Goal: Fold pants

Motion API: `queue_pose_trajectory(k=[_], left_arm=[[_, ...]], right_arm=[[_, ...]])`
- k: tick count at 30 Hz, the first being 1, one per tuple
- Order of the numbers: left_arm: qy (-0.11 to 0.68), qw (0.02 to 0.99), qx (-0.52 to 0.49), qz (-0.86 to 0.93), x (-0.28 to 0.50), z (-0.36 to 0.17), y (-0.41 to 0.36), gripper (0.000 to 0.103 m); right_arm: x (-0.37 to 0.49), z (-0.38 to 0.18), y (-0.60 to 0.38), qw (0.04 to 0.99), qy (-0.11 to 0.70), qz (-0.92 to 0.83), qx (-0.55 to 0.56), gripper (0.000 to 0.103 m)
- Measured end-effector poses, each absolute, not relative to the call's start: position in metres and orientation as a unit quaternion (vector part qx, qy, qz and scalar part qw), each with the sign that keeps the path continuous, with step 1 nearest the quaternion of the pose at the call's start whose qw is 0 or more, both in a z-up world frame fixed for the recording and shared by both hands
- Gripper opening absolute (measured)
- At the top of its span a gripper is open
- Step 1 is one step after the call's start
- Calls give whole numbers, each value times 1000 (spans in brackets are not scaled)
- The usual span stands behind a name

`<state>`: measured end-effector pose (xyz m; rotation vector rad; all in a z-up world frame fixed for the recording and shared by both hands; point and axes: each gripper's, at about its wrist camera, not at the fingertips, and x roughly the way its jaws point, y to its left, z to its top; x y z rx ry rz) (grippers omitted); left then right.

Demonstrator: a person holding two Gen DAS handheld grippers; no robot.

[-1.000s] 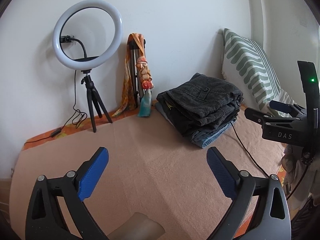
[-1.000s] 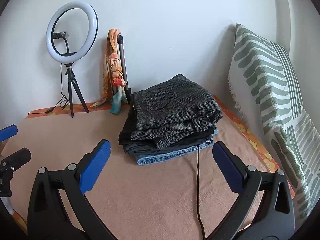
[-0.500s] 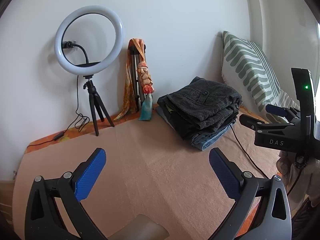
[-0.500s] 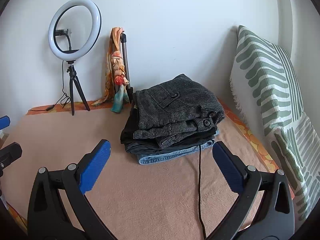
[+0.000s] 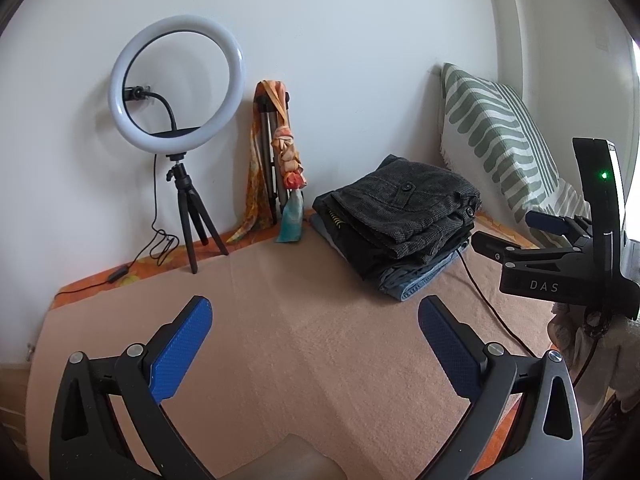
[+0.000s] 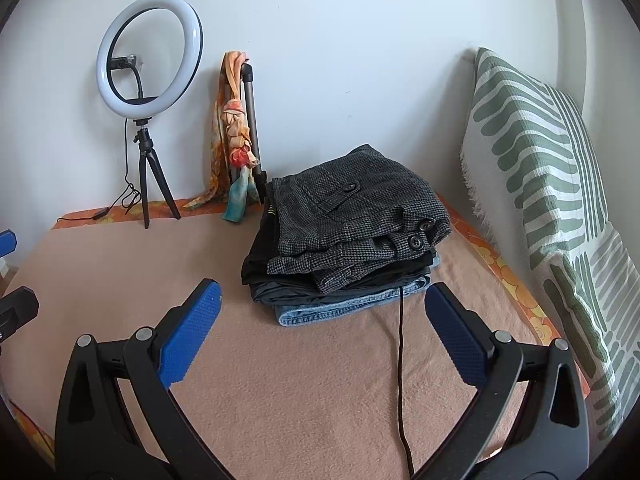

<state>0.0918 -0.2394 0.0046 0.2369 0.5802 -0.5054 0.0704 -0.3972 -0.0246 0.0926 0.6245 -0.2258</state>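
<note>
On the peach-coloured blanket-covered bed [image 6: 320, 380], against the white wall, a stack of folded pants [image 6: 344, 232] is sitting, grey houndstooth wool pair on top, dark pairs under it, a blue denim pair [image 6: 352, 308] at the bottom. Left of the stack, a folded tripod draped with an orange patterned scarf [image 6: 234, 148] is leaning on the wall; farther left a white ring light on a small black tripod [image 6: 150, 52] is standing. Right of the stack, a green-and-white striped cushion [image 6: 540, 168] is propped upright. A thin black cable [image 6: 400, 360] is running from the stack toward the camera. Left hand-held gripper [image 5: 316, 344] is hovering over bare blanket, blue pads spread wide, holding nothing. Right hand-held gripper [image 6: 324, 332] is hovering just before the stack, pads likewise spread and empty.
</note>
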Motion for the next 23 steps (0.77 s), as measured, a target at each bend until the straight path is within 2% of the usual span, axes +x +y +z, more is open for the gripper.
queue_pose_trajectory(k=[23], left_arm=[[278,923,101,-246,90,9,-226,103]], right_arm=[[76,-22,-383,946,307,-98,43,103]])
